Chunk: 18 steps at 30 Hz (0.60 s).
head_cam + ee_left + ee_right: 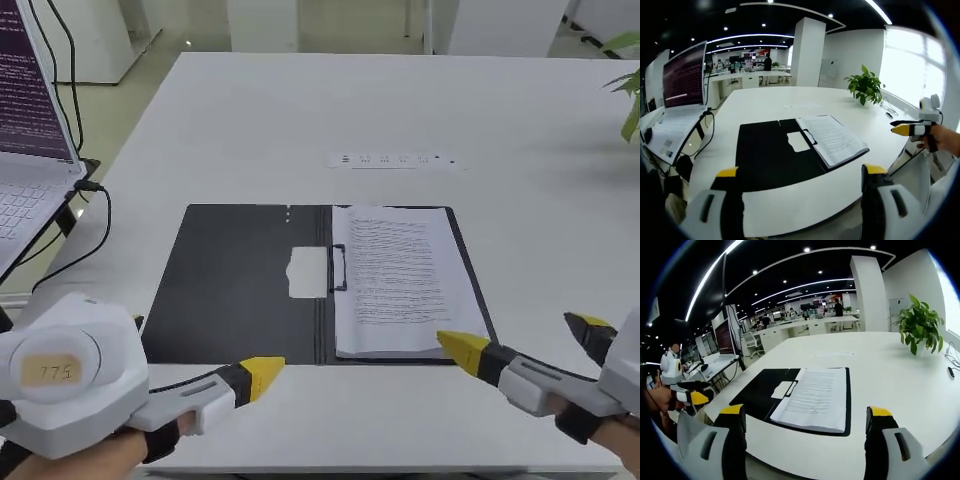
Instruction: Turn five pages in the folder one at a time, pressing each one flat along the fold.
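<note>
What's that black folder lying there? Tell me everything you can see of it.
The folder is black, matte, and lies open flat on the white table, near its front edge. Its left half is bare but for a white patch by the spine. A black clip sits at the inner edge of the printed pages stacked on the right half.

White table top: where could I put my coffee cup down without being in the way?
Free: the wide stretch of white table beyond the white power strip, and the band right of the open black folder with its stack of printed pages. Left of the folder is tighter, bordered by the silver laptop.
</note>
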Each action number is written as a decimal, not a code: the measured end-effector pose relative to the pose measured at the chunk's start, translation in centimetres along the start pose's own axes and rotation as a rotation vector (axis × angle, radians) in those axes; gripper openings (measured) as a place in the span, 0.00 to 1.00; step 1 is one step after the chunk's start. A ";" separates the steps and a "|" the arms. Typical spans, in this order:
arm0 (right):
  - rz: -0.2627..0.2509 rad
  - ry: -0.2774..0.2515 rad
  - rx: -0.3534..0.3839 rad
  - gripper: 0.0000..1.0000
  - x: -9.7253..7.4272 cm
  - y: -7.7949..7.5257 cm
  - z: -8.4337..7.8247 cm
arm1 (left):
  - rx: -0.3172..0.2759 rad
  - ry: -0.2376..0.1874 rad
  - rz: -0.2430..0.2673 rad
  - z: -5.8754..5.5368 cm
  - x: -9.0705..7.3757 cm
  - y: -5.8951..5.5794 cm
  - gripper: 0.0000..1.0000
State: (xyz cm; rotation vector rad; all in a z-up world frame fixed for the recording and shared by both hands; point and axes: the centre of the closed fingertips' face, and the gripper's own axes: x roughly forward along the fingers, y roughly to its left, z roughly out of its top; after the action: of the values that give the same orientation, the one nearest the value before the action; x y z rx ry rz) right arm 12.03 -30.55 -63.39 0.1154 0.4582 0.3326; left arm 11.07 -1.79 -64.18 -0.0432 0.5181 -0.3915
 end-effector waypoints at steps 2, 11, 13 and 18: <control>-0.012 -0.001 0.002 0.99 -0.3 -0.1 -0.1 | 0.001 -0.002 -0.007 0.0 0.0 -0.1 0.99; -0.035 -0.025 0.013 0.98 -1.0 0.5 -0.1 | 0.011 0.000 -0.027 0.0 -0.3 -0.2 0.99; -0.037 -0.025 0.008 0.98 -1.1 0.7 0.0 | 0.010 -0.005 -0.037 0.2 -0.4 -0.3 0.99; -0.051 -0.062 0.015 0.99 -1.8 0.9 1.0 | 0.013 -0.023 -0.058 0.9 -0.3 -0.7 0.99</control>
State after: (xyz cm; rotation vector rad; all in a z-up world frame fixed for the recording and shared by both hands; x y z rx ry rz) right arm 10.67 -30.40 -61.57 0.1280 0.4019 0.2748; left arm 11.03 -2.40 -63.21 -0.0506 0.4922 -0.4508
